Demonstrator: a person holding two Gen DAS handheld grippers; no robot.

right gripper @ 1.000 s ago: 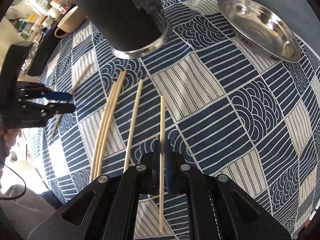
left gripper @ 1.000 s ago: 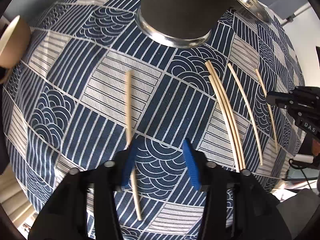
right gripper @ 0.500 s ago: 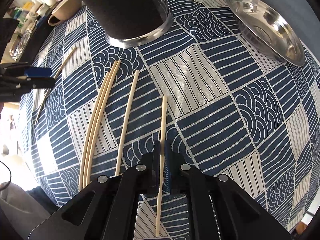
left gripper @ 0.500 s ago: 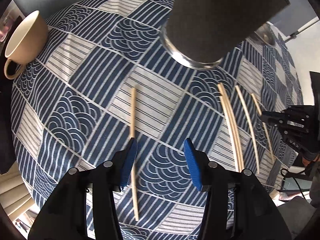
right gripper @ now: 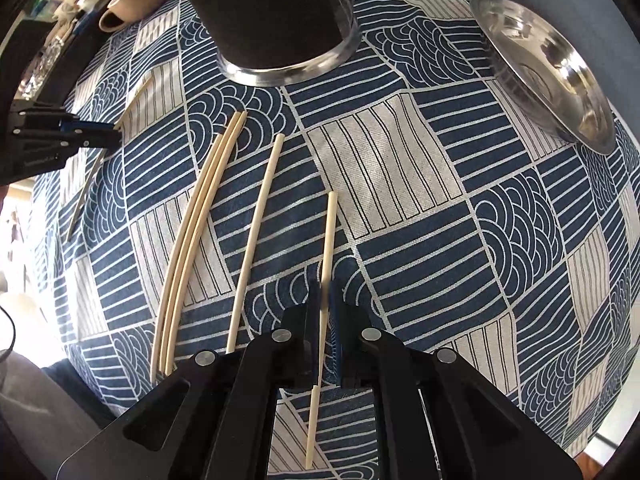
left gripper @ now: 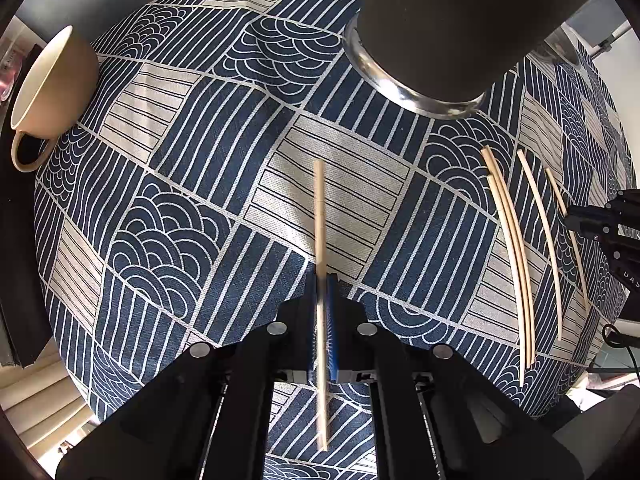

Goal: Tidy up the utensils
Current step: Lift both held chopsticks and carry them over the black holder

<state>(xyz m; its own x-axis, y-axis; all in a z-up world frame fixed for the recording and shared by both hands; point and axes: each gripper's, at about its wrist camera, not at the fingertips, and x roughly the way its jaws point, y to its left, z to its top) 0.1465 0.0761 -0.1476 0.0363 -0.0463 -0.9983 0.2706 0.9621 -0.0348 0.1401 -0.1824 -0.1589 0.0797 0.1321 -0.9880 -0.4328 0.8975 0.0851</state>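
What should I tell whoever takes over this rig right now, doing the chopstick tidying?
Left gripper: jaws shut on a lone chopstick lying on the cloth.
Right gripper: jaws shut on another chopstick.
Loose sticks: a close bundle and one single stick, both lying on the patterned tablecloth left of the right gripper.
The dark holder stands behind the sticks.
Done: two sticks gripped.
Left: probably move all the sticks to the holder.

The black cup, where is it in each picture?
Left wrist view: the black cup stands at the top right, above the chopstick in the left gripper.
Right wrist view: it stands at the top, left of middle.
Shared landmark: the bundle of three chopsticks below it.
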